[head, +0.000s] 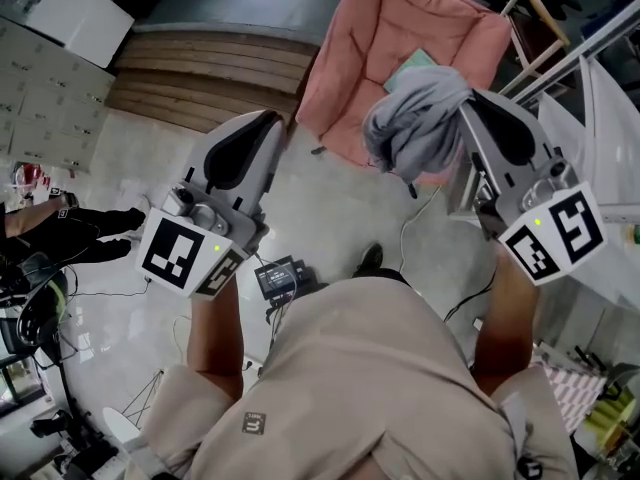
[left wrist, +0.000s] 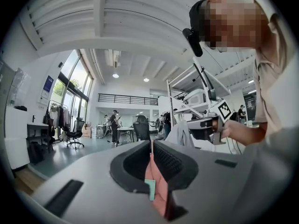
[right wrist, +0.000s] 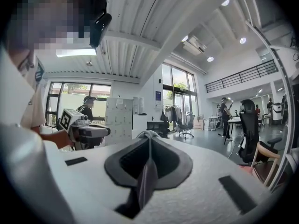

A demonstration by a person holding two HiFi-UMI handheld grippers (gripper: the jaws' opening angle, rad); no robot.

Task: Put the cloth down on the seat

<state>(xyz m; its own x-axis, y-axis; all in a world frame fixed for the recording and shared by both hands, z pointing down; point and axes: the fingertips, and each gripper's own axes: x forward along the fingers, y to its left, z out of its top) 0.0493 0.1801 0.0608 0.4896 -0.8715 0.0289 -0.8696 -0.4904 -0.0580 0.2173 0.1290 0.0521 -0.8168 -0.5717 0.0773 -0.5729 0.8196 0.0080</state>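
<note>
Carrying the cloth (head: 420, 118) to the seat (head: 400, 28) is the step we judge to be in hand; release is not yet done.

Head view: the right gripper (head: 468, 108) holds the grey cloth as a bunch over the seat's front edge. The left gripper (head: 272, 120) sits beside the seat's left corner, clear of the cloth. We read the bundle's long axis as running from the grip down toward the seat's front edge, with no distinct leading end.

Left gripper view: its jaws are together on nothing. The pink seat (left wrist: 159, 185) shows below, through the notch.

Right gripper view: the jaws are clamped on a grey fold (right wrist: 145, 176) that fills the slot.

Next move, in our judgement: bring the bundle further in over the seat's cushion, lower it until it rests, then part the right jaws.
</note>
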